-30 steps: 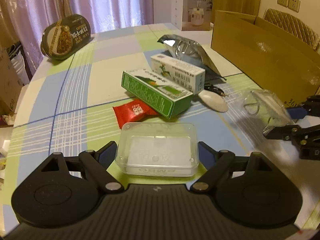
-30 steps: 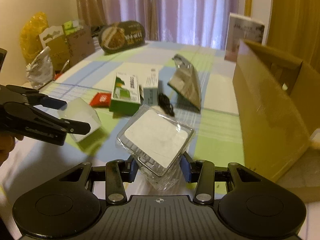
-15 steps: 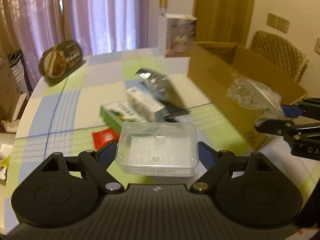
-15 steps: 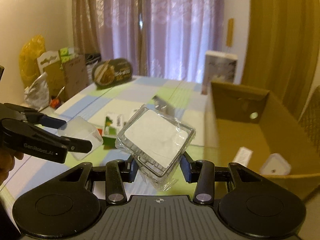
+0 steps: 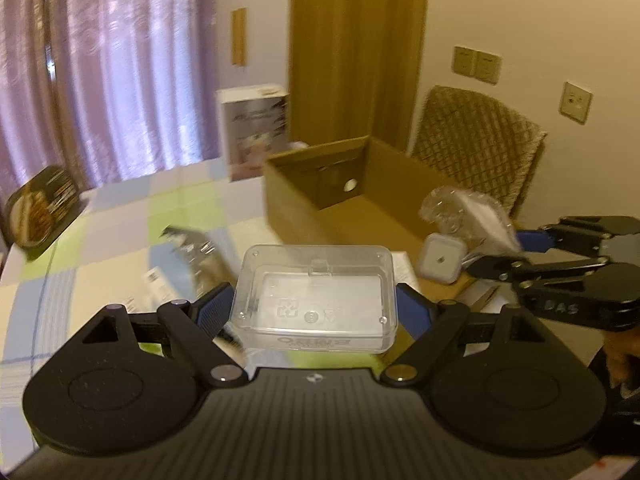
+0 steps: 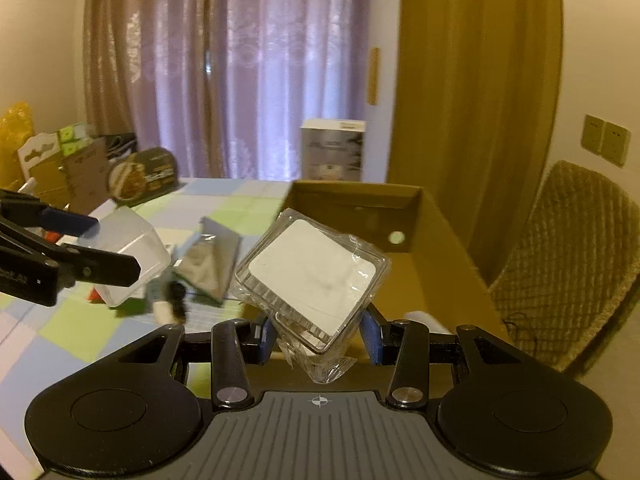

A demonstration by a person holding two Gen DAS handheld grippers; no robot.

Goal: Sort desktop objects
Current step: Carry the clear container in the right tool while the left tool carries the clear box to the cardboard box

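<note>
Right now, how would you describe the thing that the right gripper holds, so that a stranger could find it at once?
Find the open cardboard box on the checked table. Just in front of its near wall, the right gripper holds a square clear package tilted like a diamond. Unlike the empty clear case in the left gripper, it has a white insert and crinkled wrap.
</note>
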